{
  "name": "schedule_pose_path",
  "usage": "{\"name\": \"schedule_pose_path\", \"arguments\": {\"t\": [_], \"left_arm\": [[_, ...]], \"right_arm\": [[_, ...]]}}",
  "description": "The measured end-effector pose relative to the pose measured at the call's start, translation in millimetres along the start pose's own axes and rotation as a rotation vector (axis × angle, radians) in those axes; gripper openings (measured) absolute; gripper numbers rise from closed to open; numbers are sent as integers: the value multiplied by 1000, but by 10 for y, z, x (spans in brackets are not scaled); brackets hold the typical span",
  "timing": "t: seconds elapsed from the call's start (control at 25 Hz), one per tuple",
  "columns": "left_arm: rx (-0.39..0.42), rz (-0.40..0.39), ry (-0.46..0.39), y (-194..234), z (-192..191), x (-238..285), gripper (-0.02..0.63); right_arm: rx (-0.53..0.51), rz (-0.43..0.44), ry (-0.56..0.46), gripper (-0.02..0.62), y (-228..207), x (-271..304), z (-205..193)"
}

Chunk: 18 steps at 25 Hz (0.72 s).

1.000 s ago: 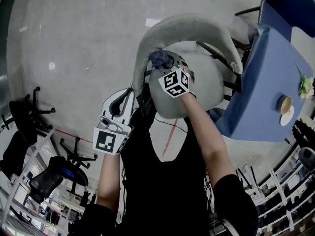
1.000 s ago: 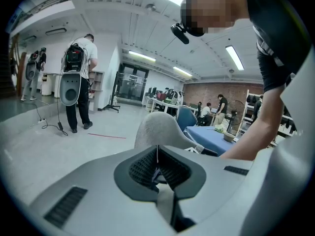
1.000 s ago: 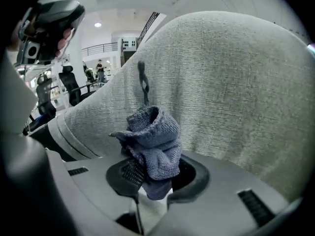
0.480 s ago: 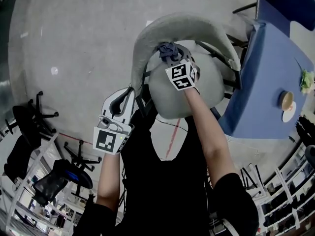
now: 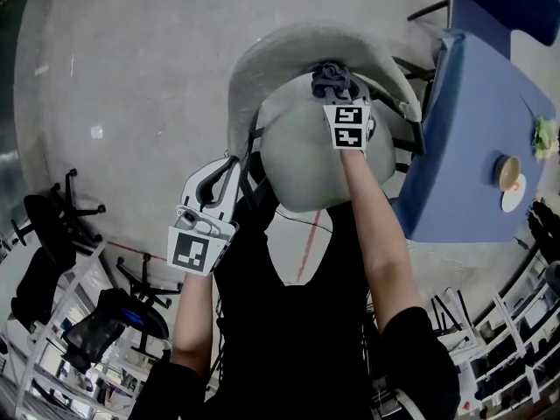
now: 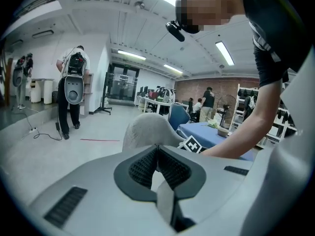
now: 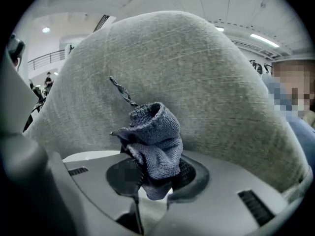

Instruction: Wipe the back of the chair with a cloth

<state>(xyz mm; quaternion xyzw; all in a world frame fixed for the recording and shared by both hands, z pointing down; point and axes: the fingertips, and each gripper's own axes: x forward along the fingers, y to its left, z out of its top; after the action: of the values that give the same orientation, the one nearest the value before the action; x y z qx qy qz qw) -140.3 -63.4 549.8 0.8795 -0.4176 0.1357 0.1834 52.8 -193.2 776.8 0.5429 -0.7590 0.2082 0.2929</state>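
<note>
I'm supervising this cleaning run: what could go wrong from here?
1. The cloth is a small bunched wad pinched in the right claw. Dragging it along the chair back might pull it loose, or let the hard claw rub the fabric.
2. The left claw is shut on nothing and held away from the chair back, which nothing steadies. Pressure might swing it toward the blue table beside it.
</note>
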Motion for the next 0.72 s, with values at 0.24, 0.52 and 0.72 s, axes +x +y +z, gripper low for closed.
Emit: {"name": "schedule_pose_path", "arguments": {"t": [0.24, 0.52, 0.72], "left_arm": [[16, -30, 20, -109, 19, 64, 26], [9, -60, 31, -152, 76, 141, 26], [10, -77, 47, -188, 79, 167, 26]], "right_arm": [[75, -75, 6, 115, -344, -116, -104], [161, -151, 22, 115, -673, -255, -230], [182, -191, 38, 115, -842, -371, -331]]}}
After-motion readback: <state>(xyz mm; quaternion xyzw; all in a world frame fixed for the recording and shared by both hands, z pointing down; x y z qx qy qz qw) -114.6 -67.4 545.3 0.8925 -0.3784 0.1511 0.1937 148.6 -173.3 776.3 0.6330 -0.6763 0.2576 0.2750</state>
